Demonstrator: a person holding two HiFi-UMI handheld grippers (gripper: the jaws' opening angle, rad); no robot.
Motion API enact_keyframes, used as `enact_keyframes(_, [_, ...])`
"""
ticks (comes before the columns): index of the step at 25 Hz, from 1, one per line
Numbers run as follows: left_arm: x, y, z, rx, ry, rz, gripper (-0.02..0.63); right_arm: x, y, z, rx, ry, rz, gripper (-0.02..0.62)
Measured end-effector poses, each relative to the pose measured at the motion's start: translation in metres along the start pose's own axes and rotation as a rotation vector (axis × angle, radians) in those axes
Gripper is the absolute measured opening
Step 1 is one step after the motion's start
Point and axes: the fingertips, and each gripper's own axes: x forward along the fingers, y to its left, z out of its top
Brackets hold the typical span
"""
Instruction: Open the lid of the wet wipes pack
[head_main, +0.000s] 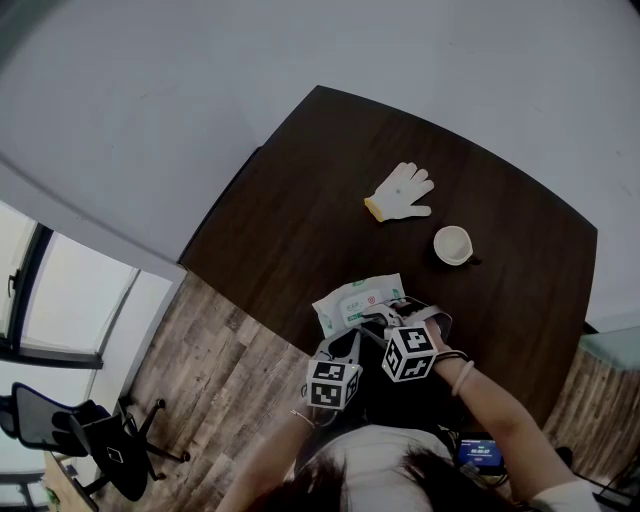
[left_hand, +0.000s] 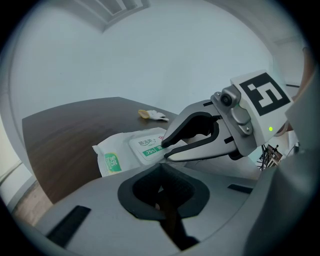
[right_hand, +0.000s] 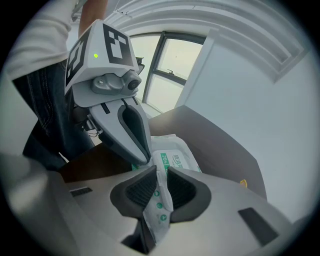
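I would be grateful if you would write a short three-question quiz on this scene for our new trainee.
1. True or false: the white glove lies on top of the wet wipes pack.
2. What does the right hand-held gripper clamp? A) the glove B) an edge of the pack C) nothing
3. In the head view, which round thing stands on the table to the right of the glove?

Key:
1. False. The glove lies apart from the pack, farther up the table.
2. B
3. The cup.
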Motion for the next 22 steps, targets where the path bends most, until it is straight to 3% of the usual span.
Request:
enact_keyframes(16, [0.002,0.0,0.0,-0.009,-0.008,-0.006,0.018,-0.01,-0.006,0.007,0.072,-0.046,-0.021,0.051])
enact_keyframes(22, [0.001,-0.001,-0.001,-0.009,-0.009,-0.008,0.018,-0.019,-0.015,0.014,0.071,-0.073,-0.068,0.04])
